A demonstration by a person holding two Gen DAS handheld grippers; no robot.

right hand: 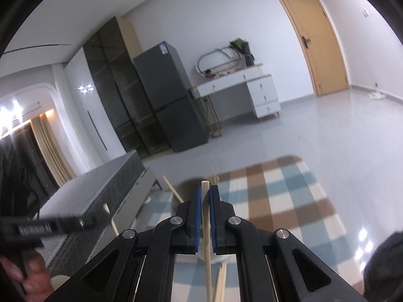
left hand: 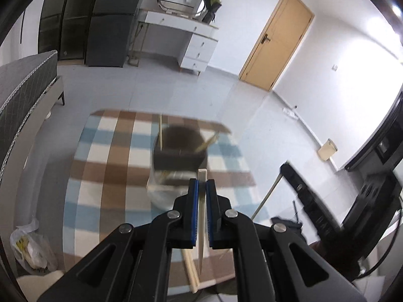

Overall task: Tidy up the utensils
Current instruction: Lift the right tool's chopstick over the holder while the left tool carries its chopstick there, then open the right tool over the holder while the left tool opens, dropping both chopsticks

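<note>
Left wrist view: the left gripper (left hand: 201, 188) is clamped on one chopstick (left hand: 201, 216), held above the dark-rimmed holder (left hand: 180, 156) on the checked cloth (left hand: 110, 166). Two chopsticks already stand in the holder. The right gripper (right hand: 205, 196) likewise pinches a chopstick (right hand: 207, 226). More sticks (right hand: 221, 281) lie loose, apparently unsorted; the task appears partly done.

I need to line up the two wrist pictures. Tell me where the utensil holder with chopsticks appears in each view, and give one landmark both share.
Left wrist view: the utensil holder stands at centre, just beyond the left gripper, on the checked cloth.
Right wrist view: the holder is mostly hidden behind the right gripper; only its dark rim shows at lower centre.
Shared landmark: the wooden door, upper right in both.
</note>
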